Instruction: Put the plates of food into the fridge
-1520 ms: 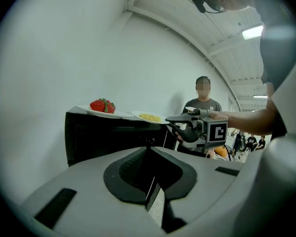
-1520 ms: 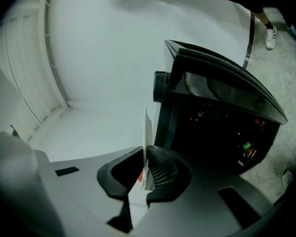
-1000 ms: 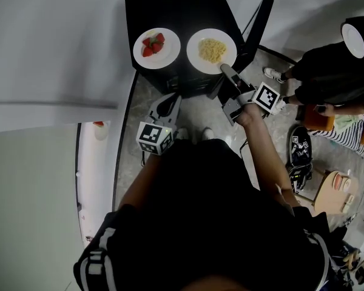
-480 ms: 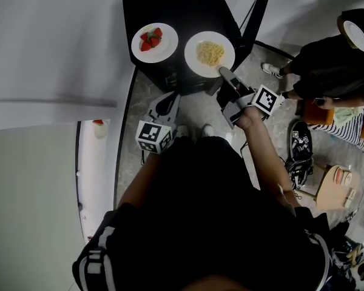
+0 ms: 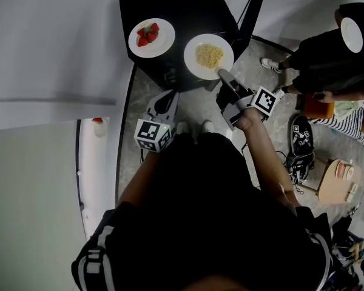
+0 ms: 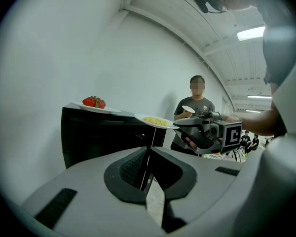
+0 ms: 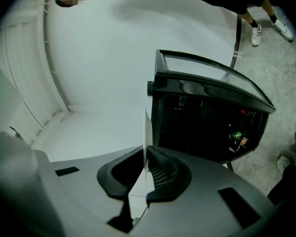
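1 noodle plate (image 5: 195, 48) lies level, rim pinched by right claw (image 5: 221, 73); left claw (image 5: 169, 97) closed

We see a plain white wall (image 5: 48, 41), a grey mottled stone floor (image 5: 197, 105), and one lit ceiling strip light (image 6: 250, 32).

Carrier: black cabinet (image 5: 188, 11), standing on grey stone floor (image 5: 197, 105), beside white wall (image 5: 60, 35). Top surface, left side: plate of strawberries (image 5: 161, 46), lying flat. Front right edge: plate of noodles (image 5: 196, 66), overhanging floor; contact with top not determinable.
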`<state>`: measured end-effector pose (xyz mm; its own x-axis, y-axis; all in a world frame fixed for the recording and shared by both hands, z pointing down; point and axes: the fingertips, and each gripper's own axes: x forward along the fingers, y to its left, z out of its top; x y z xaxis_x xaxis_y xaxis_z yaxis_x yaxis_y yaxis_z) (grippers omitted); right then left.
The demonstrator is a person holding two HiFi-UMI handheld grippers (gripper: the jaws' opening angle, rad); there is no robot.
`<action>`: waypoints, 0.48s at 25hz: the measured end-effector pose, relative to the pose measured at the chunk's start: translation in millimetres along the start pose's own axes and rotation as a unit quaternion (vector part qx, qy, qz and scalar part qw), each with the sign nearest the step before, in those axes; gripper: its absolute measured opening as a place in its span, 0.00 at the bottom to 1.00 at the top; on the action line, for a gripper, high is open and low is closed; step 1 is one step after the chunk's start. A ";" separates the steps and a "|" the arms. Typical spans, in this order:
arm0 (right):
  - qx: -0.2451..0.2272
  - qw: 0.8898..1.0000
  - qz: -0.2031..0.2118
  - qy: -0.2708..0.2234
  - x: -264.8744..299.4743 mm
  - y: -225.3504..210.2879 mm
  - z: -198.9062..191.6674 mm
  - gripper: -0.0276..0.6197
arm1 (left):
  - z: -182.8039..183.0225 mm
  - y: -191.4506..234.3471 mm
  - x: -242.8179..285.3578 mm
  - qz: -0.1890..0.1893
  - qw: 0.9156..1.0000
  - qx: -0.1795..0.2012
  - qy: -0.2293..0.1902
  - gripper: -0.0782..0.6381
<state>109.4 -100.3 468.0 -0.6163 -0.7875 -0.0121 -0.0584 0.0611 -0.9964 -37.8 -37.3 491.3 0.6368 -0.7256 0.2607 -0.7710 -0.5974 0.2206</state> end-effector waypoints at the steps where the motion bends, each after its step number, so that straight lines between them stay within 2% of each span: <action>1: 0.001 1.000 -0.001 0.000 -0.5 -1.8 -0.4 0.11 | -0.6 0.5 0.6 0.000 1.000 -0.001 0.001 0.14; 12: 0.012 1.000 -0.014 0.011 -5.5 -19.2 -8.1 0.11 | -3.4 1.5 2.7 0.005 1.000 -0.003 0.005 0.14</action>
<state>107.5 -92.2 487.9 -0.6316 -0.7751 0.0179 -0.0572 0.0235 -0.9981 -37.1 -39.0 495.5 0.6296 -0.7280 0.2714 -0.7769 -0.5884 0.2240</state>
